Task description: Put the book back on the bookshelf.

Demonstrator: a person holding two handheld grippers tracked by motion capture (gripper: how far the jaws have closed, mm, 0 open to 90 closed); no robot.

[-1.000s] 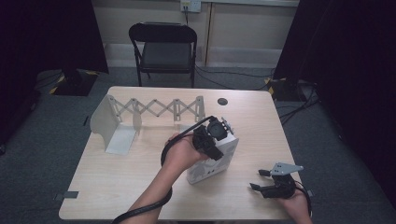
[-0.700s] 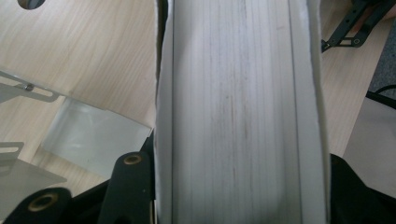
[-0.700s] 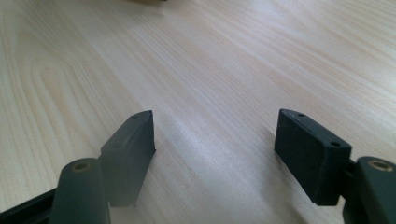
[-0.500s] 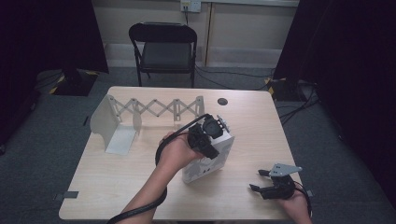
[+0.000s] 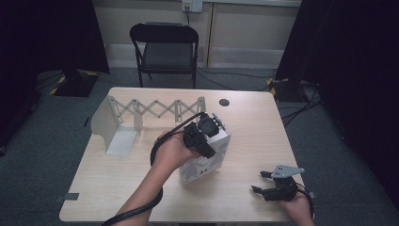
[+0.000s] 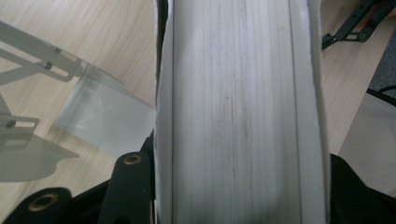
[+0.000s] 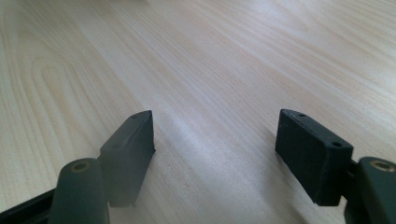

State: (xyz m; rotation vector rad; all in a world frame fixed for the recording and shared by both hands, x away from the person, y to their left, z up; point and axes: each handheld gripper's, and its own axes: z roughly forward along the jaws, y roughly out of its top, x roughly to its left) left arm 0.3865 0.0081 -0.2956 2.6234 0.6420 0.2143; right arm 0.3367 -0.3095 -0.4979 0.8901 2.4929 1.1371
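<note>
Left gripper [image 5: 207, 134] is clamped on the thick white book [image 5: 205, 157], standing it tilted mid-table [image 5: 244, 122]; right gripper [image 5: 268, 183] rests near the front edge, jaws apart, holding nothing.

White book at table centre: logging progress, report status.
Left gripper shut on thick white book, standing upright. Right gripper open, idle over table. Folding rack behind, apart.

In the left gripper view the white book [image 6: 240, 116] runs past the top and bottom edges. In the high view the left claw [image 5: 203, 136] hides the book's top.
</note>
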